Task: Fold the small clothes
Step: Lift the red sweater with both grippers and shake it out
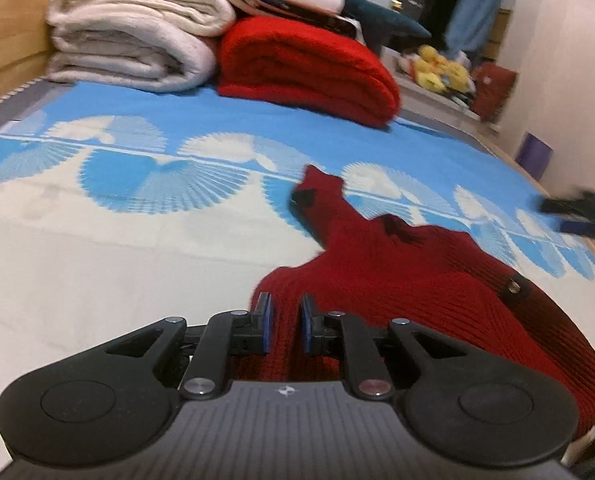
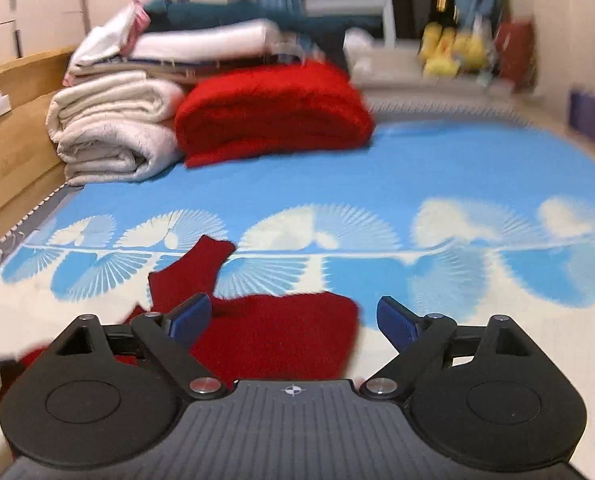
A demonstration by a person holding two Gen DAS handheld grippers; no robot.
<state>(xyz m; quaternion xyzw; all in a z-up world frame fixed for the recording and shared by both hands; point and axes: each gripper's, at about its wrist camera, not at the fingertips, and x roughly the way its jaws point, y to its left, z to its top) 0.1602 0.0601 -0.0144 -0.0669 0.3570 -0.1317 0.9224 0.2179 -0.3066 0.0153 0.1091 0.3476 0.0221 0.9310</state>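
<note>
A small dark red ribbed knit garment point(image 1: 409, 280) lies on the blue and white patterned bed cover point(image 1: 137, 184), one sleeve stretched away from me. My left gripper point(image 1: 285, 320) has its jaws nearly together over the garment's near edge; cloth fills the narrow gap between the blue pads. In the right wrist view the same garment point(image 2: 273, 332) lies bunched just beyond my right gripper point(image 2: 293, 316), which is wide open and empty above it. The right gripper also shows blurred at the right edge of the left wrist view point(image 1: 577, 212).
At the far end of the bed lie a folded red blanket point(image 1: 305, 68), a rolled white blanket point(image 1: 137, 40) and stacked linens point(image 2: 201, 44). A wooden bed frame point(image 2: 13, 120) runs along the left. Yellow plush toys point(image 2: 453, 52) sit on a far ledge.
</note>
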